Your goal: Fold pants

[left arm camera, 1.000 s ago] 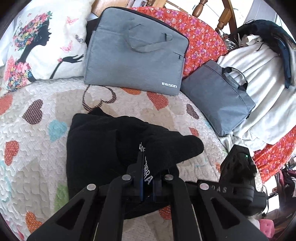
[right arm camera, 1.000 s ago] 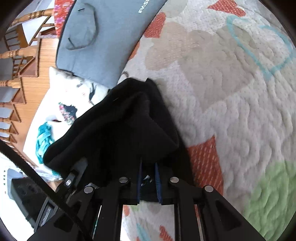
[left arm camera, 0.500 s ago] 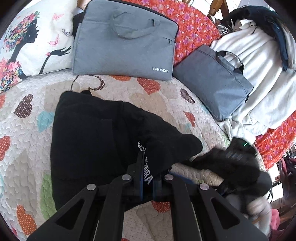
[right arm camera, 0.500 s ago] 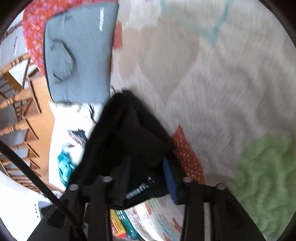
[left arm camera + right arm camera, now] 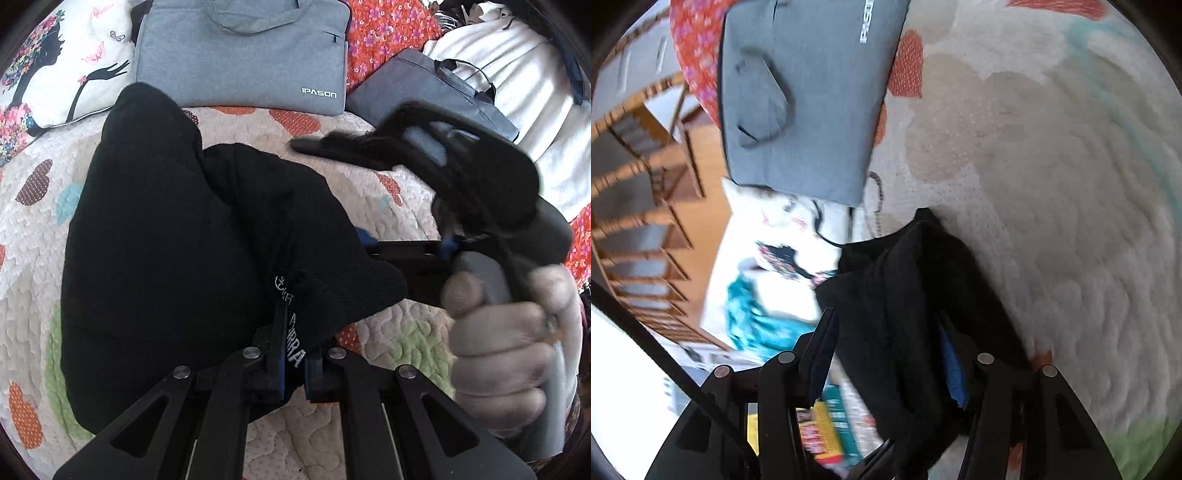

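The black pants [image 5: 177, 240] lie folded in a bundle on the heart-patterned quilt [image 5: 33, 221]. My left gripper [image 5: 293, 354] is shut on the pants' near edge, by the white lettering. My right gripper [image 5: 886, 354] is open, its jaws wide apart, with the black pants [image 5: 916, 295] lying loosely between them. In the left wrist view the right gripper [image 5: 373, 243] reaches in from the right, held by a hand, its tip at the pants' right edge.
A grey IPASON laptop bag [image 5: 243, 55] and a smaller grey bag [image 5: 424, 88] lie at the far side. A printed pillow [image 5: 55, 62] sits far left. White clothes [image 5: 517, 74] are piled at the right. A wooden chair [image 5: 639, 177] stands beyond the bed.
My right gripper has opened, letting go of the pants, and has swung closer to the left gripper. The left gripper stays shut on the pants, which now bunch up nearer it.
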